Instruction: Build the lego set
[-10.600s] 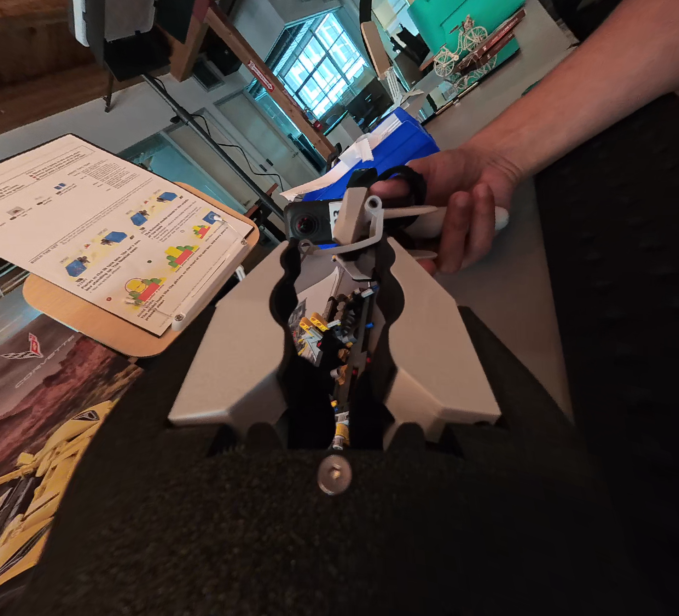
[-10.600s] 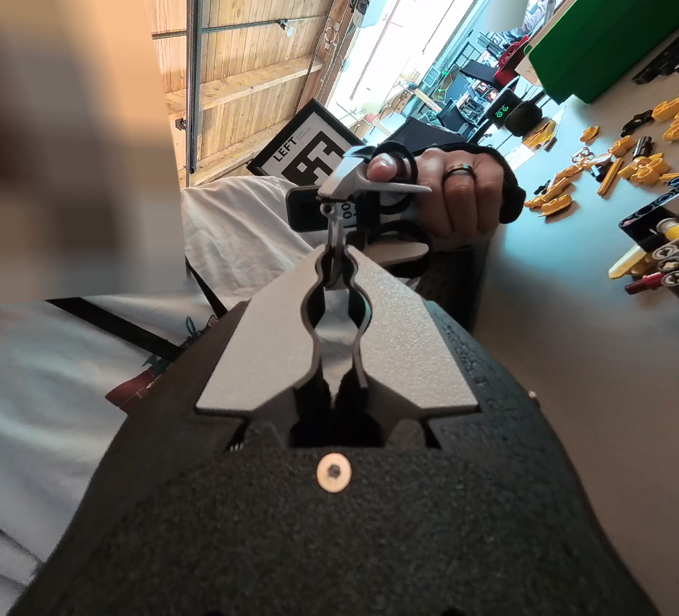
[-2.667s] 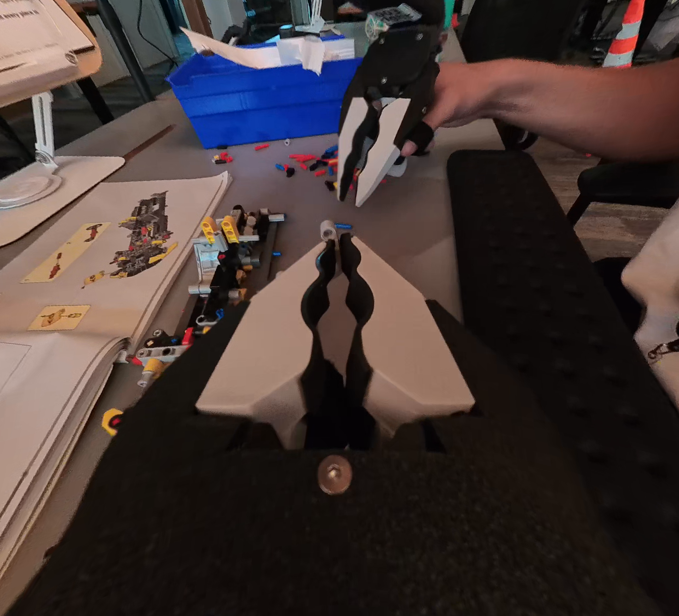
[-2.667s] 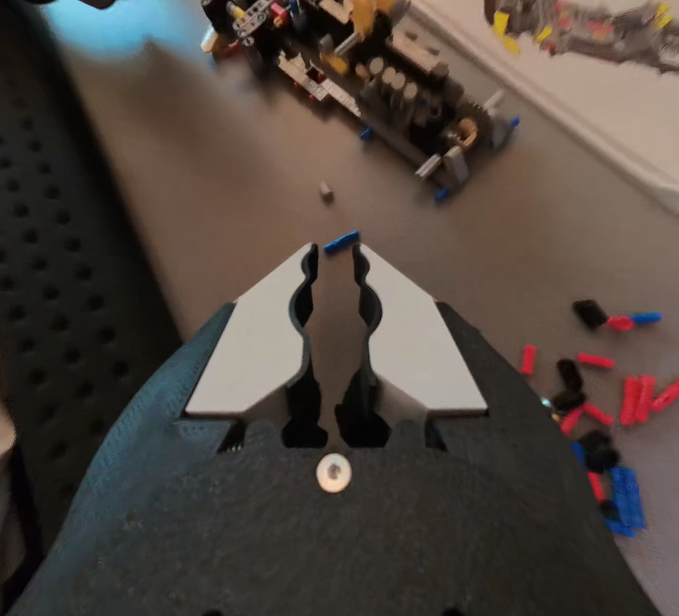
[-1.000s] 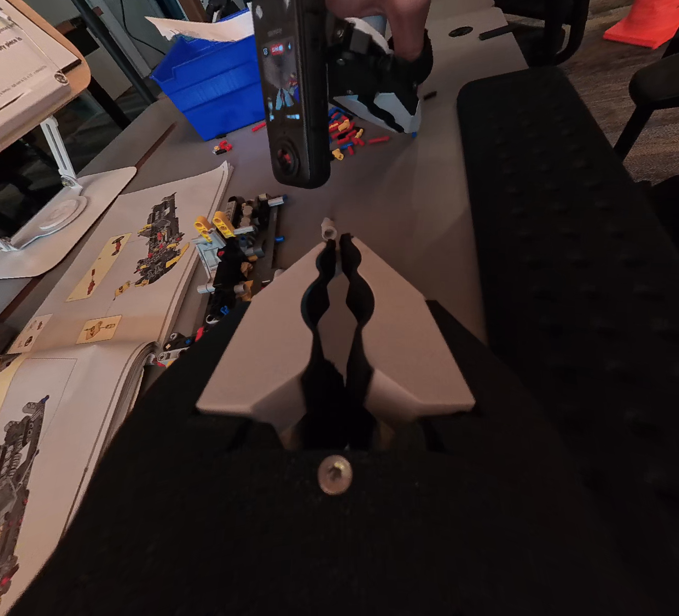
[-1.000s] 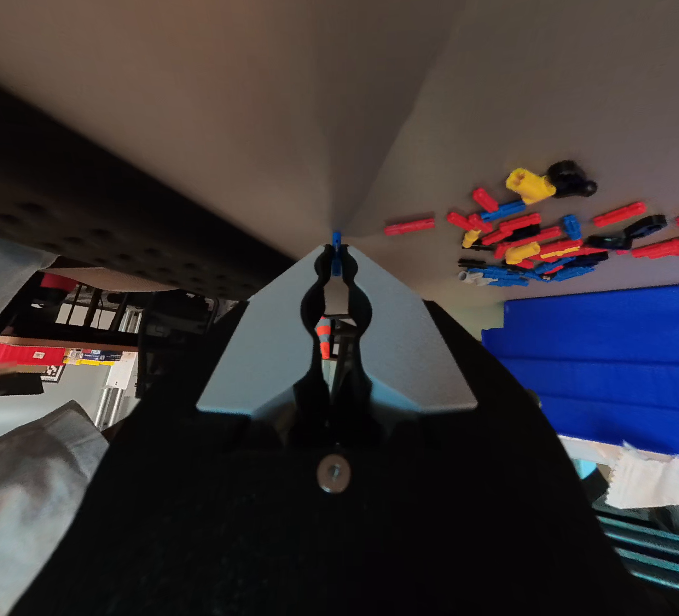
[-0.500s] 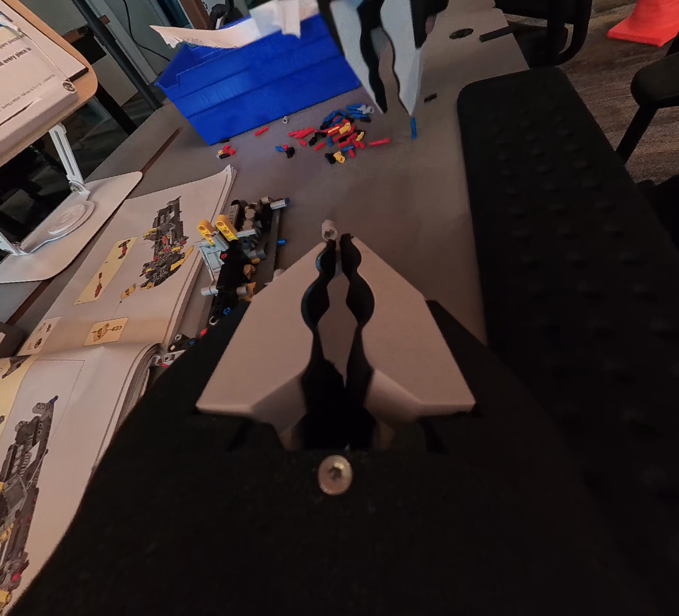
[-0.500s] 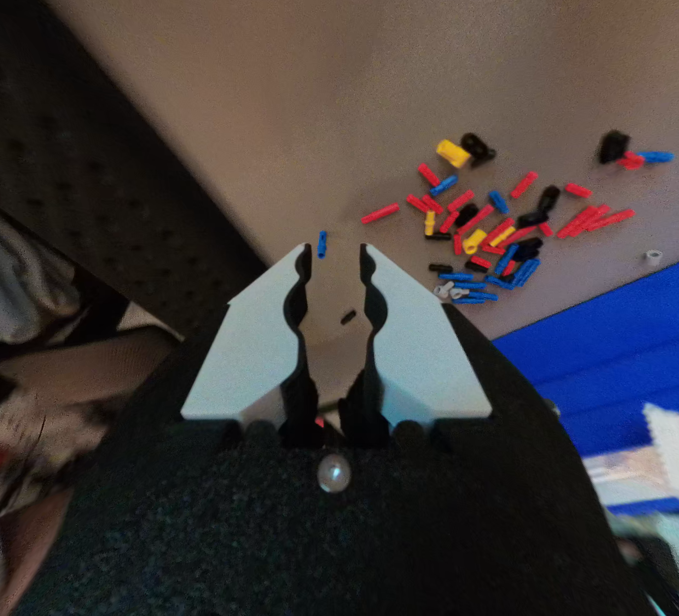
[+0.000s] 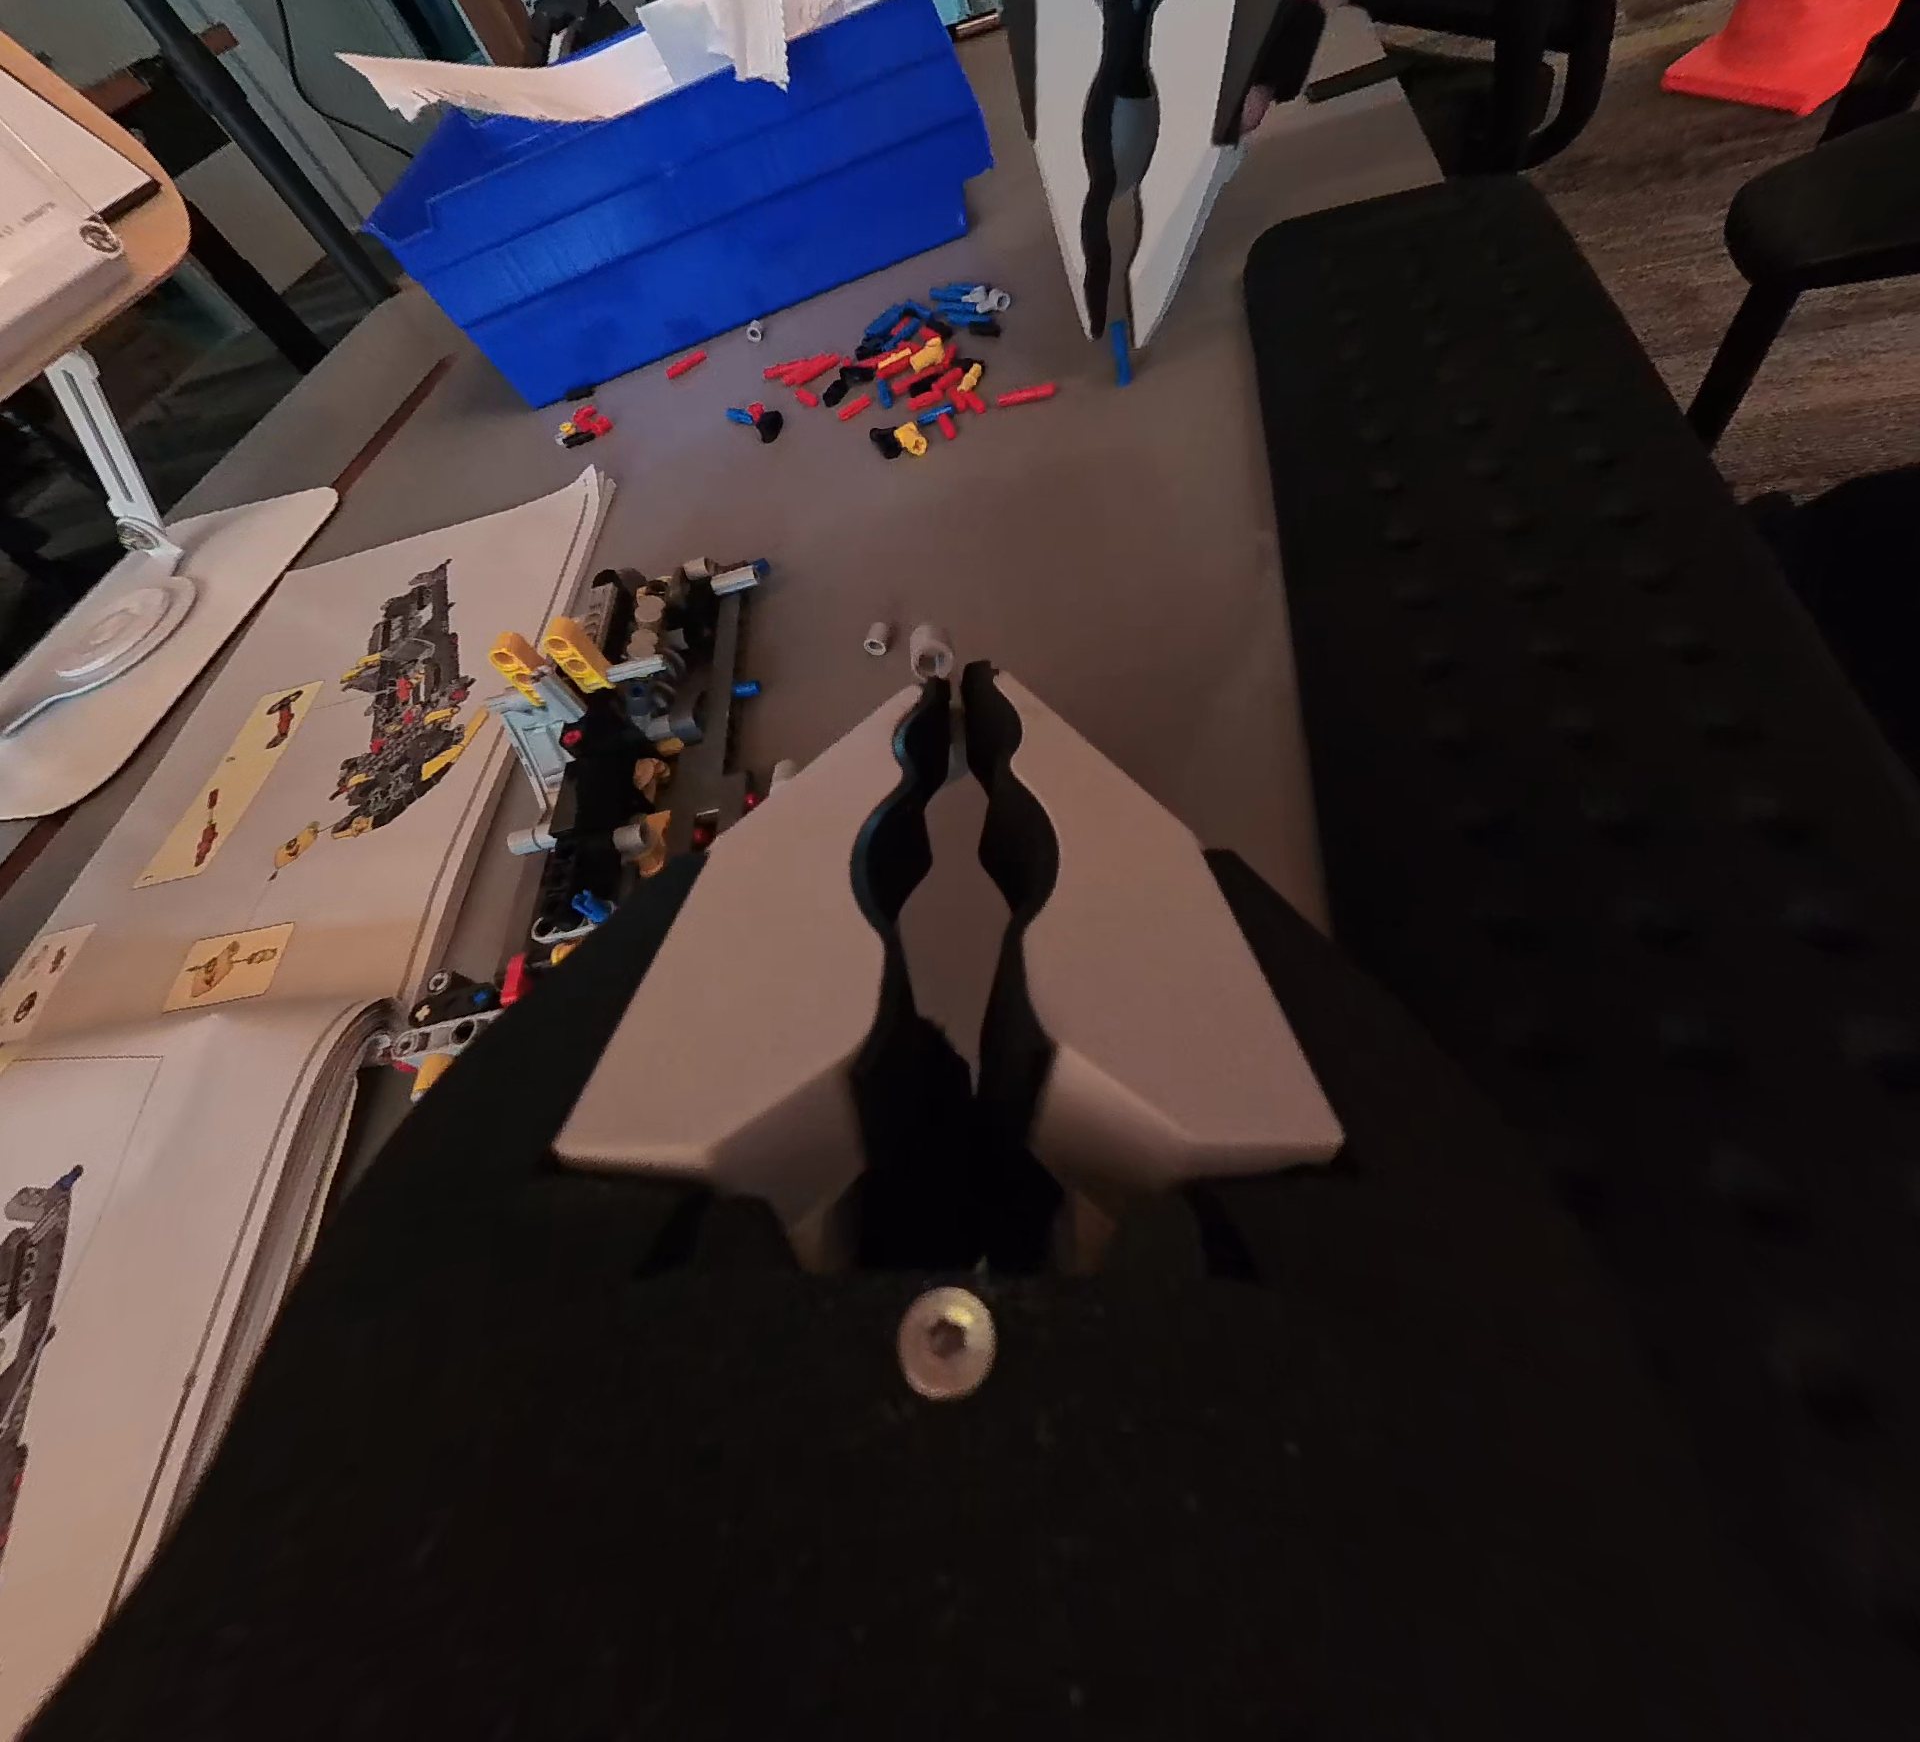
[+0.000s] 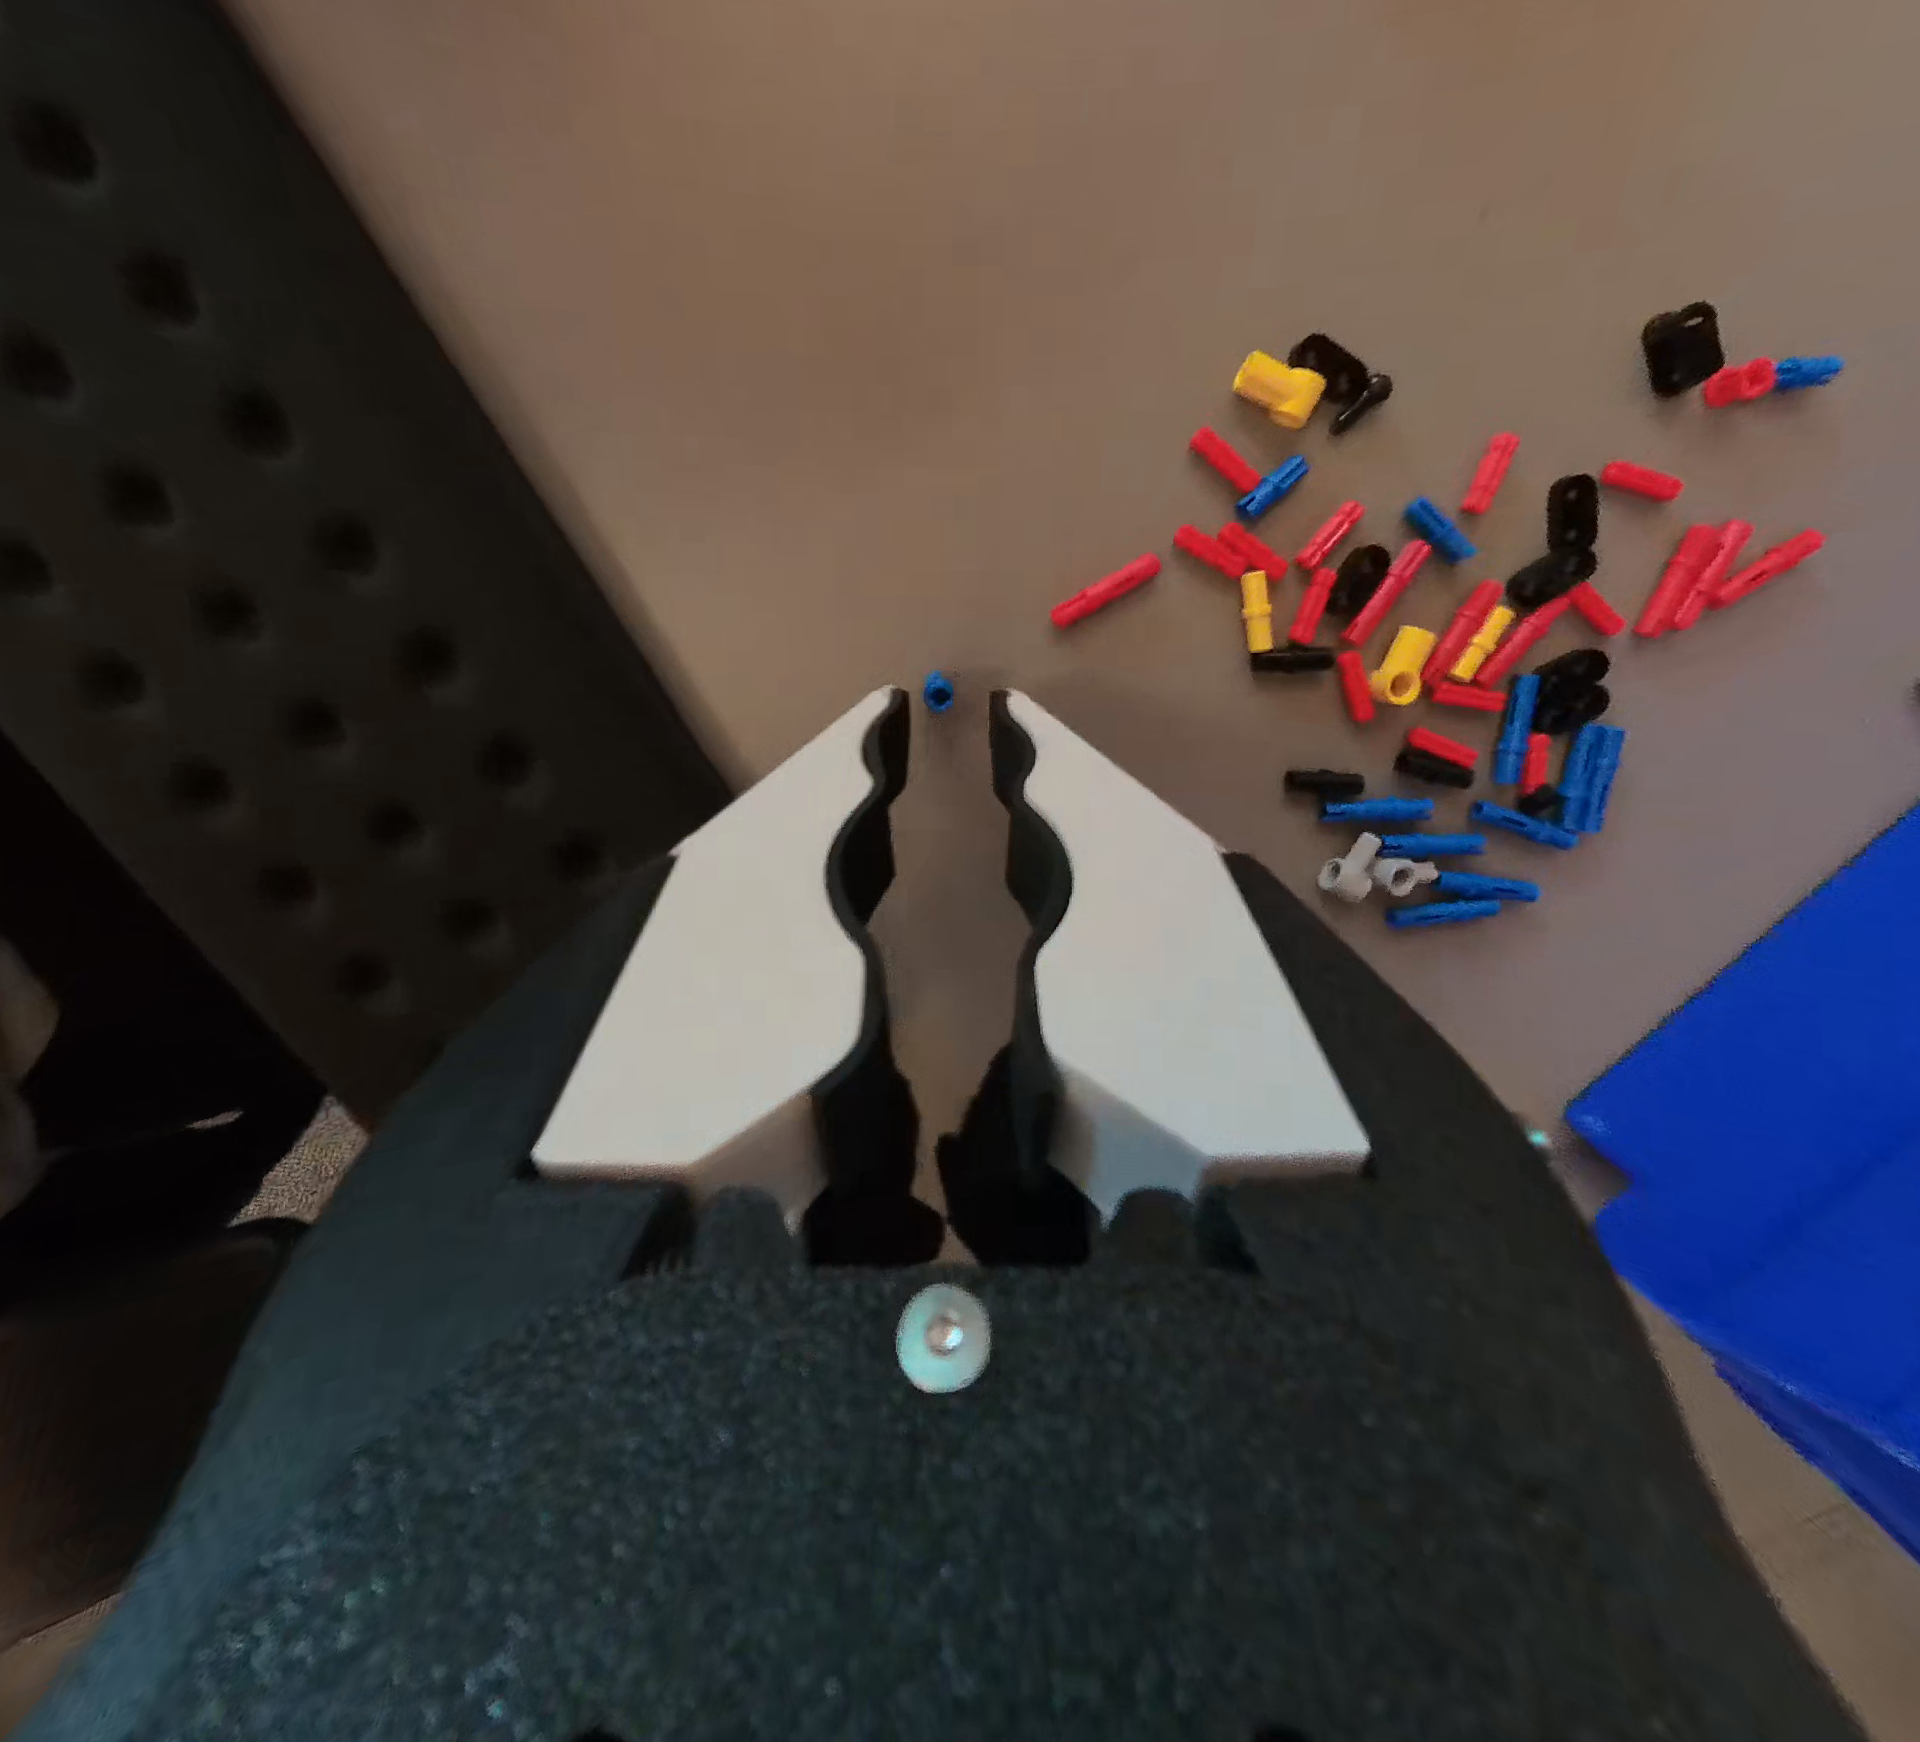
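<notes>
Left gripper (image 9: 948, 676) pinches small grey lego bushing (image 9: 931, 650), its lower end hidden between tips. Part-built black-yellow lego chassis (image 9: 634, 736) alongside. Farther: right gripper (image 10: 943, 703) narrowly parted around short blue pin (image 10: 937, 690) (upright on table; half-second ago lying flat).

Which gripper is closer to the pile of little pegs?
Right. The right gripper hangs just beside the pile, over a lone blue peg. The left gripper is farther back, pinching a gray piece.

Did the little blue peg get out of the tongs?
Yes. The blue peg was pinched in the right tongs a second ago; now they are open and it stands between their tips, beside the black mat.
</notes>
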### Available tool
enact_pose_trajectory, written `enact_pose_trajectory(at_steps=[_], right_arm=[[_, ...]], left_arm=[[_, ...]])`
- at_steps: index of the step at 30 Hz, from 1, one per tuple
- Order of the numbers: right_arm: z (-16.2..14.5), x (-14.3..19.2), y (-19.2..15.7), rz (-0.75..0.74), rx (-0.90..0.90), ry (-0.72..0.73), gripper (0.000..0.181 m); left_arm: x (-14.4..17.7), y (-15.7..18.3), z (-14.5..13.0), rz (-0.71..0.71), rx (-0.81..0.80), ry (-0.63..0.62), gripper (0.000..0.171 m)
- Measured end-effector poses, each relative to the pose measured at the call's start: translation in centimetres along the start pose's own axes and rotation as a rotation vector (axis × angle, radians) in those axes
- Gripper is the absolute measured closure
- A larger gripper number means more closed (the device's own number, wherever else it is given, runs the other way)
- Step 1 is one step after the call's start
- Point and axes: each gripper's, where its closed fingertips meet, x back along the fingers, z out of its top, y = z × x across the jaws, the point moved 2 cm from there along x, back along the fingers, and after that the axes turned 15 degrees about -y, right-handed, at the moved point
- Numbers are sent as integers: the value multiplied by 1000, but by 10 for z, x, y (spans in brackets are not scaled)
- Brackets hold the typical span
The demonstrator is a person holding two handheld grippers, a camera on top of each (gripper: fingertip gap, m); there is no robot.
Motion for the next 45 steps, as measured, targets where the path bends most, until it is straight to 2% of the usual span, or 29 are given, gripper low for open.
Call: enact_pose_trajectory(at_steps=[12,17,19,22,24,26,28,30,33,38,45], right_arm=[[3,-7,-3,33,36,-50,176],[11,2,-1,-17,56,-29,177],[38,23,-9,-27,77,122,177],[106,77,-48,118,105,578,177],[140,110,-71,240,90,896,177],[160,124,-83,363,54,1116,177],[172,130,-85,475,-2,1261,178],[181,129,-89,524,-23,1310,178],[189,127,-97,520,-4,1320,178],[192,124,-92,565,-27,1332,178],[192,107,-94,602,-20,1277,178]], left_arm=[[-2,2,-2,-14,-5,-10,171],[5,1,6,-12,12,50,171],[13,2,16,-39,37,127,171],[28,2,32,-117,109,262,171],[38,4,40,-192,161,352,171],[48,2,46,-242,203,428,171],[57,0,50,-282,237,489,171],[63,-3,53,-304,258,532,171],[67,-4,52,-332,263,550,171],[61,1,47,-386,246,504,171],[53,2,41,-395,246,448,171]])
